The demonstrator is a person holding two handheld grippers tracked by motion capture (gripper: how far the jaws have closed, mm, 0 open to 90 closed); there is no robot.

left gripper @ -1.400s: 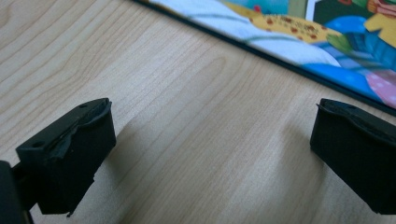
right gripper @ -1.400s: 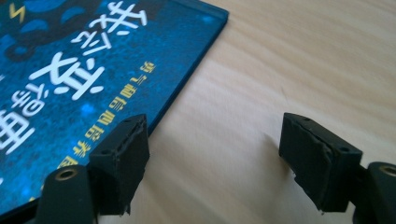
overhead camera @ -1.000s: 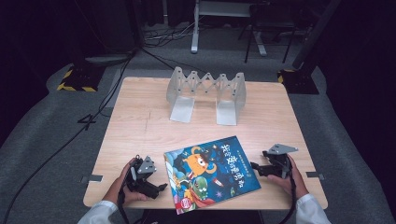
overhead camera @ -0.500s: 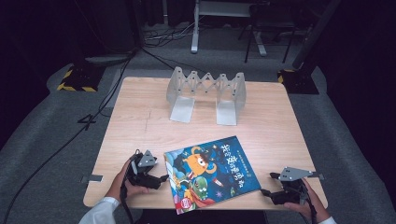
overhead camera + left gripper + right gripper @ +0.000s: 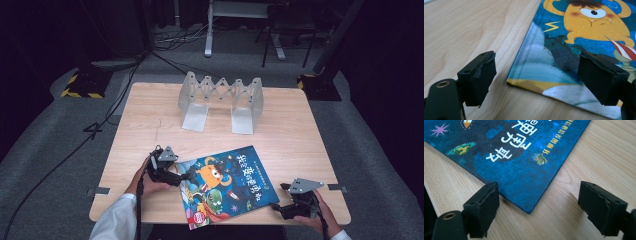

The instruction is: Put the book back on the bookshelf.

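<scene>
A blue picture book with an orange monster on its cover lies flat on the wooden table near the front edge. My left gripper is open at the book's left spine edge; its jaws straddle the book's near corner, one over the cover, one over bare wood. My right gripper is open at the book's right front corner, which lies between the two jaws. Nothing is gripped.
A grey folding book rack stands upright at the back middle of the table. The table's front edge runs just below both hands. Dark floor with cables and stands surrounds the table.
My right gripper dropped toward the front edge and turned in to the book's right front corner. My left gripper moved right to the spine edge.
</scene>
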